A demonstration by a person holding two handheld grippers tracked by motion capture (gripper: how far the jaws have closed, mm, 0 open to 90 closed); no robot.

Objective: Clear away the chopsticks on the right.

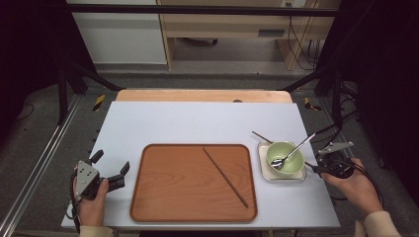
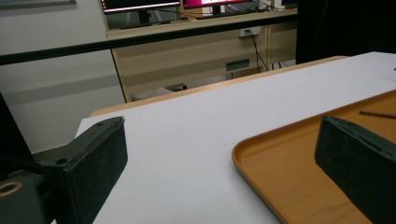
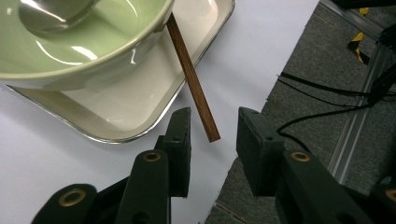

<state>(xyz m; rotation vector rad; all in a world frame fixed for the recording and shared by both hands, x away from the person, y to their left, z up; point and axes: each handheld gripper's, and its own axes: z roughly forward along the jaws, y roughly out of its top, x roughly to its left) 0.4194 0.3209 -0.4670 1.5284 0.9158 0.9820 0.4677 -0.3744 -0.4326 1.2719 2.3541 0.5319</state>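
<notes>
Reaching at the counter's right edge, the right gripper [image 3: 212, 149] is framing the brown chopstick's [image 3: 192, 81] tip between parted fingers, not yet touching | the chopstick is leaning under the green bowl [image 1: 285, 159] on its white dish [image 1: 263, 170] | the left gripper [image 1: 109, 169] is resting open-fingered near the front-left corner, beside the wooden tray [image 1: 148, 197].

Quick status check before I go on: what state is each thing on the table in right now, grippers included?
Left gripper: open, holding nothing, beside the tray.
Right gripper: partly closed, chopstick end between the jaws, not yet pinched.
Chopstick under bowl: resting across the white dish, its end past the rim.
Chopstick on tray: lying diagonally.
Wooden tray: flat.
Green bowl: upright in the dish.
Spoon: leaning in the bowl.
</notes>
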